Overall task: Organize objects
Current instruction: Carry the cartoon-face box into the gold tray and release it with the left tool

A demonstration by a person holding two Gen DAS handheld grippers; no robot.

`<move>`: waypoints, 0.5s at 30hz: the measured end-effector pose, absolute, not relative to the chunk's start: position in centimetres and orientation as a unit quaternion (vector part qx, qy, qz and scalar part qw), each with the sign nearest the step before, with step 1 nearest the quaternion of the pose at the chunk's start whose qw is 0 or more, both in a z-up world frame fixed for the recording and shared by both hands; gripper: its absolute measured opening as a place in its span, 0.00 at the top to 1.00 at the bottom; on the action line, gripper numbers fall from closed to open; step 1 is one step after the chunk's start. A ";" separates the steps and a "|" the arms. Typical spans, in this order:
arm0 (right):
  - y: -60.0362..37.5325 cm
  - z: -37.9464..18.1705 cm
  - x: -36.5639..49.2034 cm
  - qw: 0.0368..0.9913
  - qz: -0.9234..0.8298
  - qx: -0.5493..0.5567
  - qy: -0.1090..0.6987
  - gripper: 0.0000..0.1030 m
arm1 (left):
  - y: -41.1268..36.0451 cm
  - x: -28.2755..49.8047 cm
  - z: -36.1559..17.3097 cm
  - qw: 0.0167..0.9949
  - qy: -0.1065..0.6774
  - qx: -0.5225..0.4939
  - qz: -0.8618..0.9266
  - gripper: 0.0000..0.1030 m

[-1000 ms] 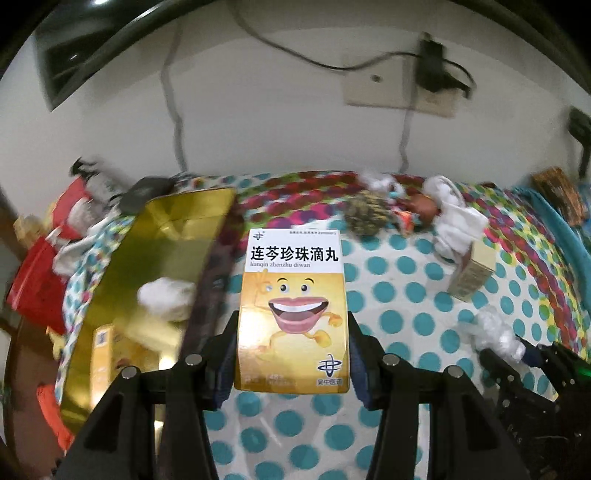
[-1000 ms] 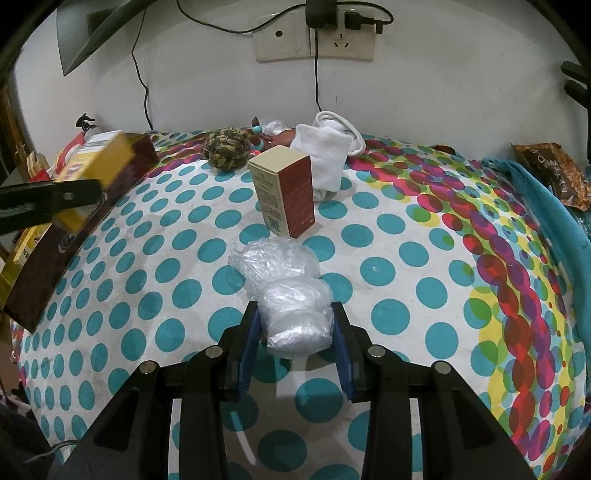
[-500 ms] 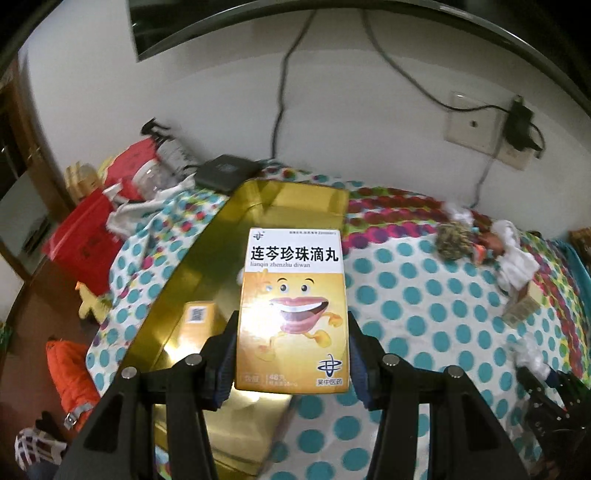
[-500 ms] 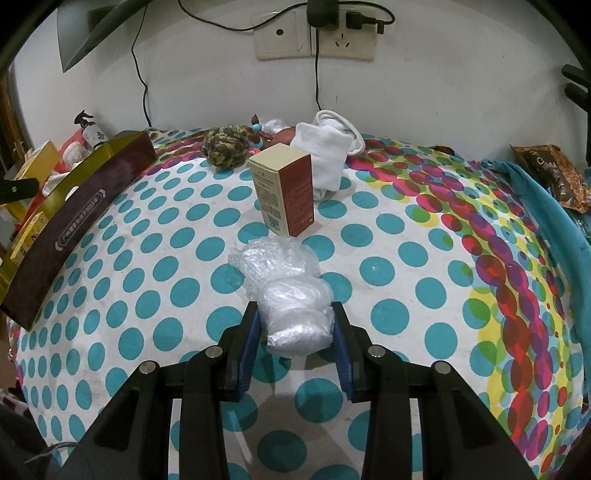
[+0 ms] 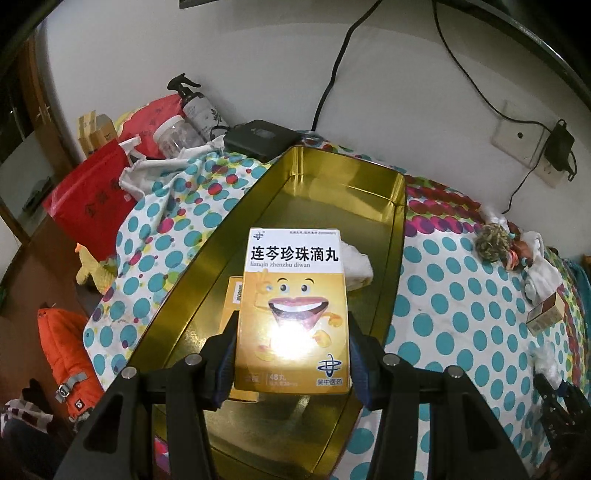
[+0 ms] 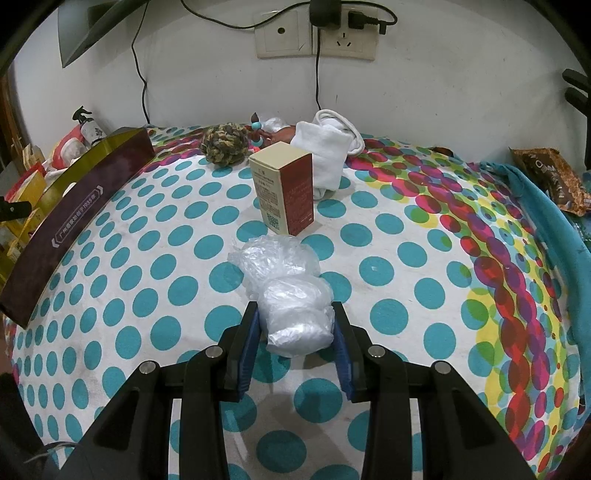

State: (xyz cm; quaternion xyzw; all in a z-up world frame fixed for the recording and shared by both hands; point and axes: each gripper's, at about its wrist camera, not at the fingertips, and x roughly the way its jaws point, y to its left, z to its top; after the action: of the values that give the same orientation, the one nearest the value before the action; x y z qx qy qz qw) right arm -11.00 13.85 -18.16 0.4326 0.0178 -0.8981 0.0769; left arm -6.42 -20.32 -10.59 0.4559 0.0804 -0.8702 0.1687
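Note:
My left gripper [image 5: 292,339] is shut on a yellow medicine box [image 5: 293,310] with a smiling cartoon mouth, held above the open gold tin [image 5: 332,192]. Inside the tin lie a white wad [image 5: 356,264] and another small yellow box [image 5: 234,295], partly hidden behind the held one. In the right wrist view my right gripper [image 6: 294,332] is shut on a crumpled clear plastic bag [image 6: 290,291] resting on the dotted cloth. The tin's dark outer wall [image 6: 77,225] shows at the far left there.
A red and cream carton [image 6: 284,188] stands upright beyond the bag, with a white sock [image 6: 325,155] and a knitted ball [image 6: 225,142] behind it. A spray bottle [image 5: 195,103], a jar [image 5: 177,134] and a red bag [image 5: 92,192] crowd the tin's left. Wall sockets [image 6: 317,35] and cables hang behind.
My left gripper carried the yellow box leftward from over the dotted cloth to over the gold tin, and rolled a little. The right gripper and its plastic bag stayed still.

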 end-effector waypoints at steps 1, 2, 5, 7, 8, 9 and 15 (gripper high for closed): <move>13.8 -18.2 -11.0 0.076 -0.898 0.433 0.020 0.67 | -20.3 -6.5 -10.8 0.171 0.076 0.457 -0.870 0.50; 13.8 -18.2 -11.0 0.075 -0.898 0.433 0.021 0.67 | -20.4 -6.5 -10.9 0.172 0.072 0.458 -0.869 0.50; 13.7 -18.2 -11.0 0.073 -0.898 0.433 0.025 0.67 | -20.5 -6.7 -11.5 0.170 0.070 0.462 -0.868 0.50; 13.7 -18.2 -11.0 0.072 -0.898 0.433 0.026 0.67 | -20.4 -6.7 -11.6 0.171 0.063 0.460 -0.869 0.49; 13.7 -18.2 -11.0 0.072 -0.898 0.433 0.026 0.67 | -20.4 -6.7 -11.7 0.173 0.059 0.461 -0.869 0.49; 13.6 -18.2 -11.0 0.072 -0.898 0.433 0.026 0.67 | -20.4 -6.8 -11.7 0.175 0.054 0.462 -0.868 0.49; 13.5 -18.3 -11.0 0.069 -0.898 0.434 0.033 0.67 | -20.4 -6.8 -11.5 0.166 0.059 0.466 -0.867 0.47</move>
State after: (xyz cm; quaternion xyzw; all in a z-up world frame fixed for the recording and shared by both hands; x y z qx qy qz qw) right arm -10.96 13.51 -18.25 0.4336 0.0332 -0.8978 0.0693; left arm -6.79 -20.35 -11.54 0.4656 0.0589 -0.8674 0.1655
